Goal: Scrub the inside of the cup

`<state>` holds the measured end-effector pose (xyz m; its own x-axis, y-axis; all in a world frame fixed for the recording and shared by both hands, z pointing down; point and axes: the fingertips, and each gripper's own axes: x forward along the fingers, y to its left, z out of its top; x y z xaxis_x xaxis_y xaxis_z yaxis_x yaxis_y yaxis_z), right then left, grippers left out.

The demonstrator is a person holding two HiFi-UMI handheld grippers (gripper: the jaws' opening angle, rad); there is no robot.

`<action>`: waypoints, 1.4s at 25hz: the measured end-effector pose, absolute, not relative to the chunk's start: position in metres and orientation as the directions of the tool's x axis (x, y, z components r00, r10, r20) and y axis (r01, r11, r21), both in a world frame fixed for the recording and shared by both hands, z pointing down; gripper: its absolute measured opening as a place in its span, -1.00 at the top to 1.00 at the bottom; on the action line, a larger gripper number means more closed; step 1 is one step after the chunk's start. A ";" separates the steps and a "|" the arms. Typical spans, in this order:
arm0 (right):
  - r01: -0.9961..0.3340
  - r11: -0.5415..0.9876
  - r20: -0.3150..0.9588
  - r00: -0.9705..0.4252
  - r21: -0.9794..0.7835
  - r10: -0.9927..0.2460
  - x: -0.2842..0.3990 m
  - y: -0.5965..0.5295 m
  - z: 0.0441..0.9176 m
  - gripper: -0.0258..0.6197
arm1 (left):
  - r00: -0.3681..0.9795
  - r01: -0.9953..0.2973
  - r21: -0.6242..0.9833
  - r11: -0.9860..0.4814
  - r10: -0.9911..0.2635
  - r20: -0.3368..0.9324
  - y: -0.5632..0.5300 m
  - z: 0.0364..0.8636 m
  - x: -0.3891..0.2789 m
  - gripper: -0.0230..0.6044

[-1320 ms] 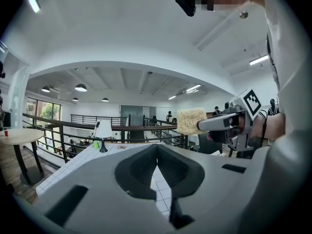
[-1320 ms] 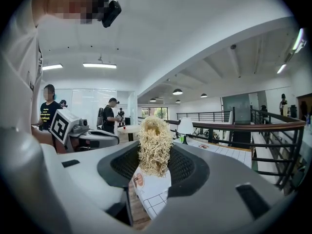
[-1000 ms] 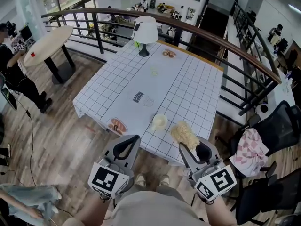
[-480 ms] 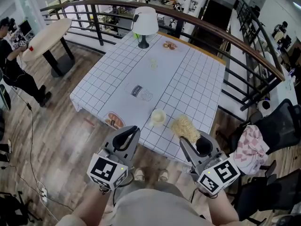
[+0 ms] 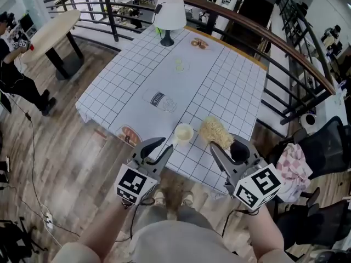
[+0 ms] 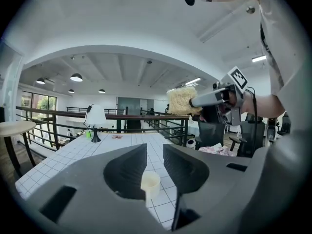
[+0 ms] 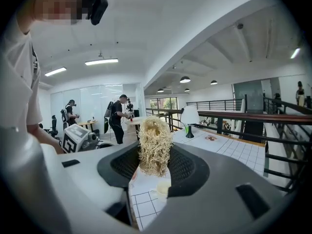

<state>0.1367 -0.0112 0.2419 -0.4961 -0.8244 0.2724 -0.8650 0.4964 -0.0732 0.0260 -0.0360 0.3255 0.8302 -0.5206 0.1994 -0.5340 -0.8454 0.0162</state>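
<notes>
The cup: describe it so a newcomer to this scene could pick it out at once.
Start at the long table with the white grid cloth. At its near edge, just left of the straw-coloured scrubber, stands the cup. It is small, cream, round and open-topped, unlike the flat item lying nearby.

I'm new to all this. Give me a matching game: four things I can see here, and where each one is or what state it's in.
Things:
1. cup
2. scrubber
3. lamp
4. left claw

Places or states:
A. at the far end of the table
B. open, holding nothing
C. gripped in the right claw
D. on the table, by its near edge

Pairs: 1-D, 2-C, 3-A, 4-B
</notes>
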 end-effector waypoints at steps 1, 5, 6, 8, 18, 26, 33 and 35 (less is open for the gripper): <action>-0.864 0.499 0.286 -0.495 -0.064 -0.821 0.138 -0.017 0.243 0.43 | 0.829 -0.529 0.009 -0.848 -0.515 0.221 -0.038 0.335 0.029 0.63; -0.858 0.513 0.341 -0.495 -0.042 -0.799 0.143 -0.039 0.257 0.43 | 0.820 -0.503 -0.028 -0.864 -0.488 0.299 -0.048 0.378 0.037 0.60; -0.853 0.519 0.353 -0.501 -0.049 -0.790 0.143 -0.045 0.261 0.43 | 0.819 -0.496 -0.032 -0.868 -0.480 0.314 -0.051 0.388 0.040 0.60; -0.843 0.532 0.372 -0.519 -0.077 -0.770 0.141 -0.053 0.270 0.43 | 0.814 -0.483 -0.033 -0.875 -0.463 0.350 -0.058 0.410 0.044 0.58; -0.829 0.544 0.475 -0.534 -0.133 -0.699 0.138 -0.080 0.334 0.43 | 0.755 -0.450 0.012 -0.893 -0.373 0.539 -0.073 0.517 0.067 0.58; -0.840 0.523 0.534 -0.511 -0.144 -0.674 0.148 -0.089 0.372 0.43 | 0.713 -0.494 0.026 -0.869 -0.387 0.584 -0.089 0.559 0.082 0.70; -0.782 0.618 0.561 -0.548 -0.080 -0.620 0.140 -0.092 0.374 0.43 | 0.725 -0.491 0.044 -0.870 -0.380 0.574 -0.085 0.561 0.078 0.73; -0.734 0.680 0.610 -0.541 -0.006 -0.579 0.134 -0.093 0.376 0.43 | 0.717 -0.495 0.040 -0.868 -0.382 0.583 -0.081 0.561 0.075 0.74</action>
<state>0.1337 -0.0929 0.3756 -0.5413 -0.5788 0.6099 -0.7335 0.6796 -0.0060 0.0751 -0.0806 0.5609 0.7168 -0.3817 0.5835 -0.4945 -0.8683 0.0395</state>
